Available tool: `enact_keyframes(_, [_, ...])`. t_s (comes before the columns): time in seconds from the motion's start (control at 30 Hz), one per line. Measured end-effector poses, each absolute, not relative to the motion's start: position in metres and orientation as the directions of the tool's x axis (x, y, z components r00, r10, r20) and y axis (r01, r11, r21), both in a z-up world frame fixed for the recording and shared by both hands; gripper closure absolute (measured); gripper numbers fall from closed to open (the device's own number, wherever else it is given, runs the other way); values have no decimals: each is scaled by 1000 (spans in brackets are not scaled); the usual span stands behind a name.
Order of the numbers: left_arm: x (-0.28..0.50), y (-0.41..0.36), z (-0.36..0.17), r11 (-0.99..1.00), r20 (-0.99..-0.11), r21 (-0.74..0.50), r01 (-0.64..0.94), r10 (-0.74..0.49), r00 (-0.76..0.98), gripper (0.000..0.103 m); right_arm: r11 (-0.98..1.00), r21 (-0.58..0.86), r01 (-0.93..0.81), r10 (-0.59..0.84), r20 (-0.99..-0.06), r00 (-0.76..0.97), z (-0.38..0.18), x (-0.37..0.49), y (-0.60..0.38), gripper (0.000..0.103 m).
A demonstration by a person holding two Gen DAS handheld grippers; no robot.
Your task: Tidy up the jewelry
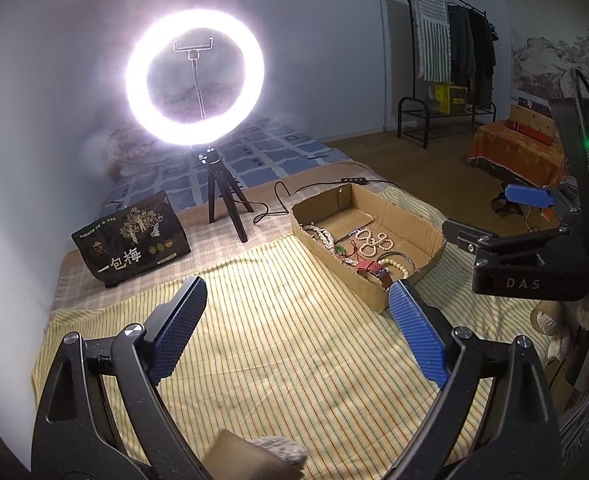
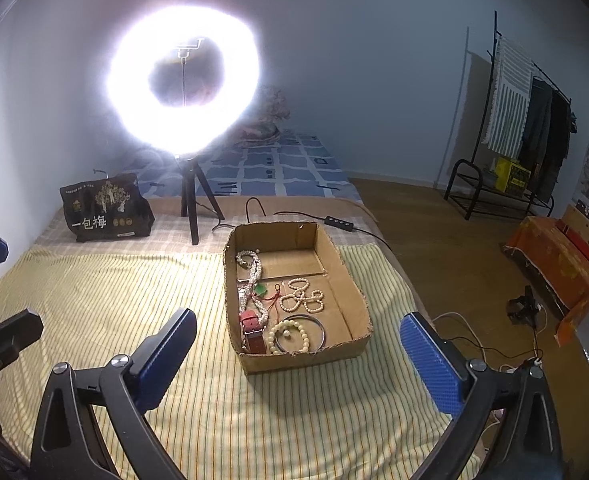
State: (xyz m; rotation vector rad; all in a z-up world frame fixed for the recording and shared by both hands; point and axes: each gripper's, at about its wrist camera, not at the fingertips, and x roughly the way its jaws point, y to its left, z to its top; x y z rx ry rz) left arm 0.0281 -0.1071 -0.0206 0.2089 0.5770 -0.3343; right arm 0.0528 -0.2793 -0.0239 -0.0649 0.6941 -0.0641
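Both grippers, left (image 1: 298, 292) and right (image 2: 298, 332), hung over the striped cloth (image 2: 114, 300) with jaws spread wide and nothing in them, seemingly poised short of the box (image 2: 354, 308) so either could reach in. All the jewelry lay in the box's near half: bead bracelets (image 2: 304, 298), a bangle (image 2: 321, 330), a red strap (image 2: 251, 330), and what looked like a tangled necklace (image 2: 254, 270), though glare from the ring light (image 2: 182, 80) blurred it.

Home bedroom: bed with blue patterned sheet (image 2: 278, 168) at 12 o'clock, clothes rack (image 2: 530, 120) hung with garments at 2 o'clock, wood floor (image 2: 422, 220).
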Motion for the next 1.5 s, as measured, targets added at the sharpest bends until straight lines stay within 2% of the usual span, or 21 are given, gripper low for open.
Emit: enact_keyframes(1.5, [24,-112,-22,917,-586,89,389,-267,765,8,996,-85,40,-86,-641,763,-28,54,-279,0])
